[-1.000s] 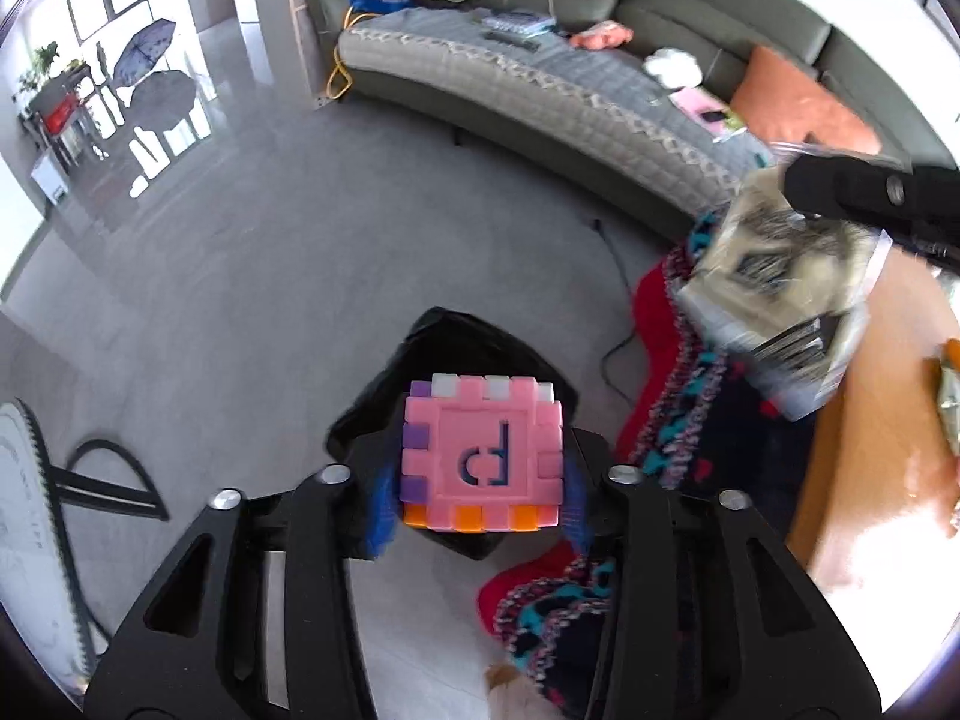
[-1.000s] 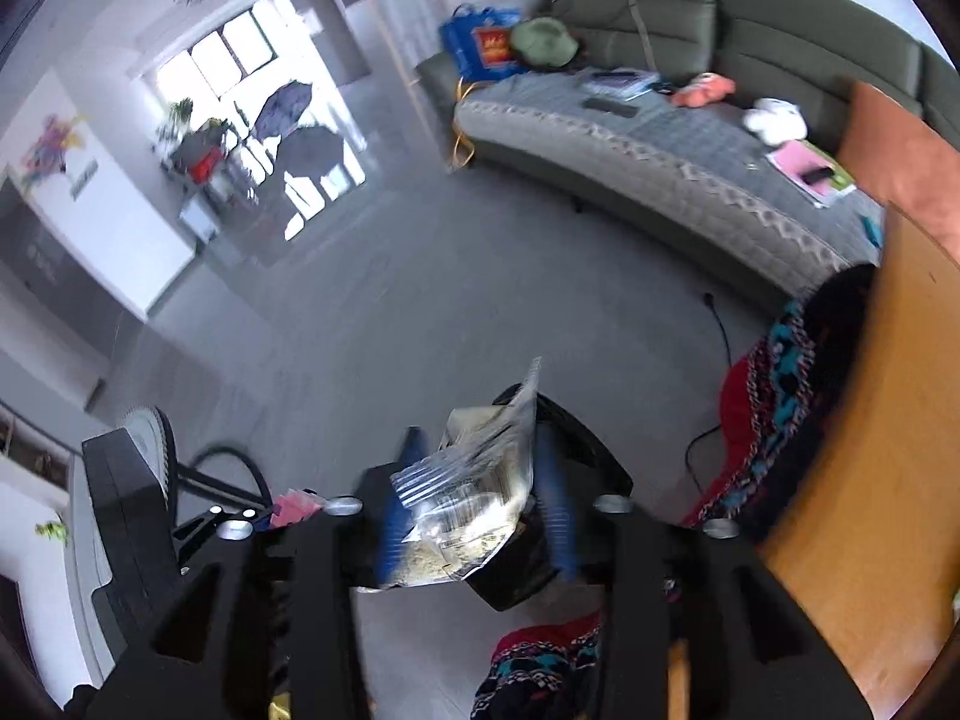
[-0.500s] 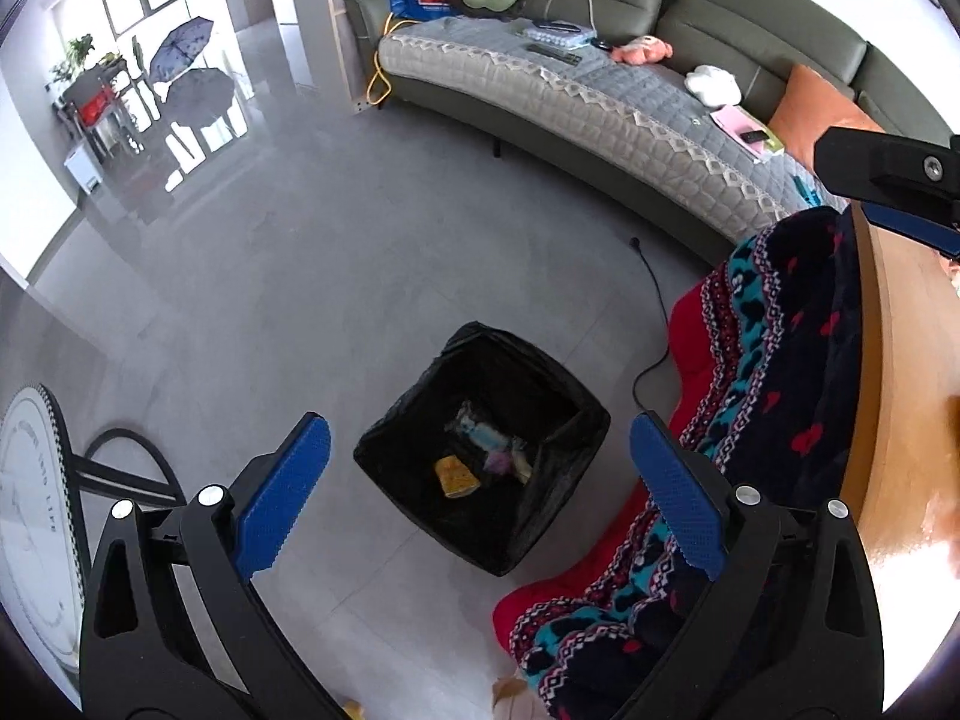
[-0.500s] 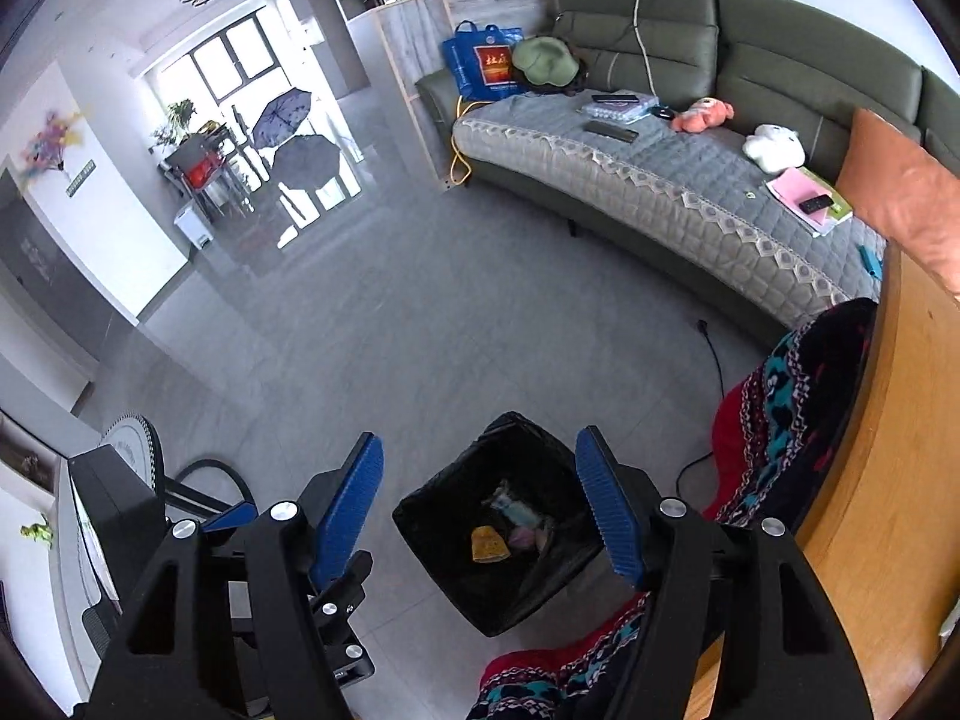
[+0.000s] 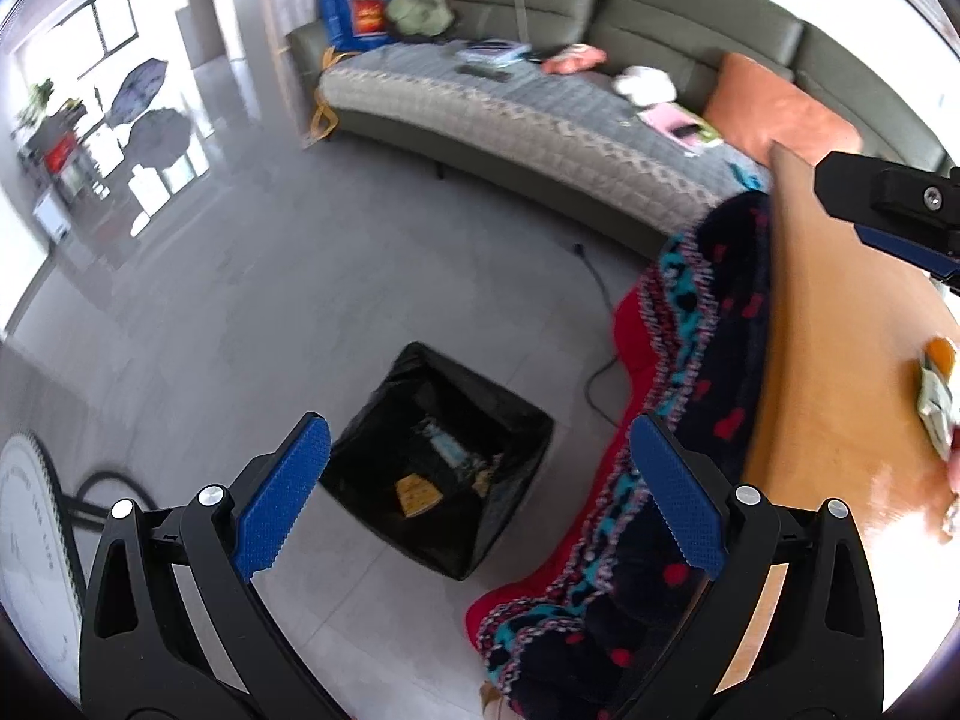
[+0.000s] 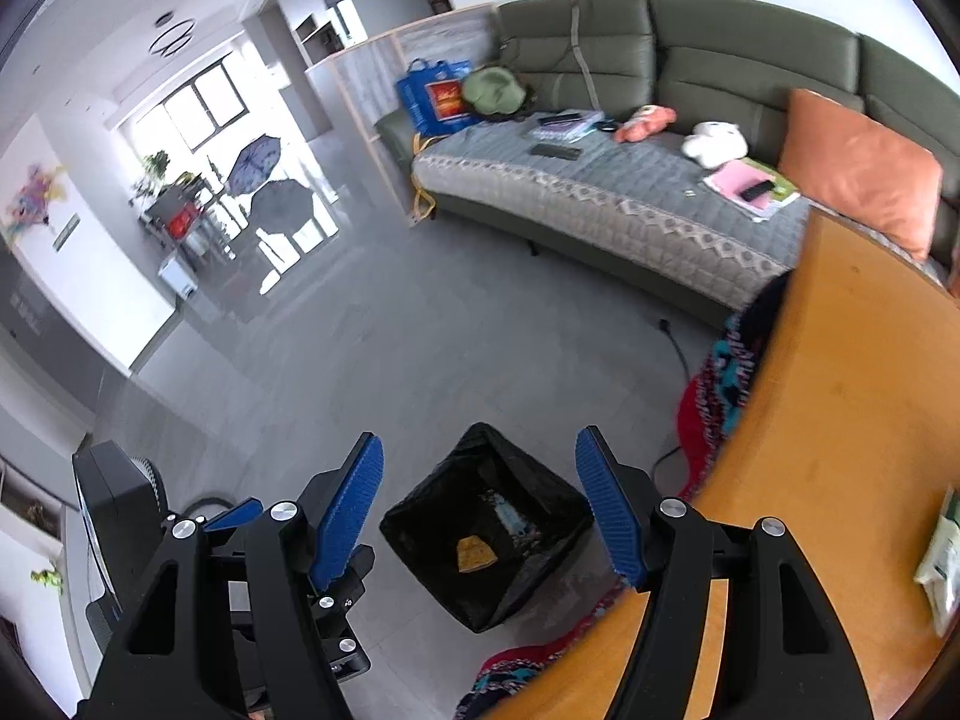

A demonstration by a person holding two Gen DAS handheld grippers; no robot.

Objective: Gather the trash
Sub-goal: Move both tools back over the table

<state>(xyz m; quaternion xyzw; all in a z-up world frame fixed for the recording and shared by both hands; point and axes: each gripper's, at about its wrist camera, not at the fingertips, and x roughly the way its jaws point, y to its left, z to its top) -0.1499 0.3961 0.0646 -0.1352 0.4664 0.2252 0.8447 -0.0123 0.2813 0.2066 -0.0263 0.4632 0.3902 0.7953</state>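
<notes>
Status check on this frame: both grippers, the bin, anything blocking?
Left gripper open, empty. Right gripper open, empty. Black trash bin on floor below both, scraps inside. Wrapper on wooden table; nothing blocking.

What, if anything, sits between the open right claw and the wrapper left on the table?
Nothing visible. The right claw hangs open over the bin; the wrapper lies on bare table to its right.

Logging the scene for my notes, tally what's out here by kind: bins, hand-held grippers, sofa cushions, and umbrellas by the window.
Black-lined trash bin: 1
Hand-held grippers, left hand-held gripper and right hand-held gripper, both open and empty: 2
Orange sofa cushion: 1
Open umbrellas, blue and grey: 2
Total: 6
</notes>
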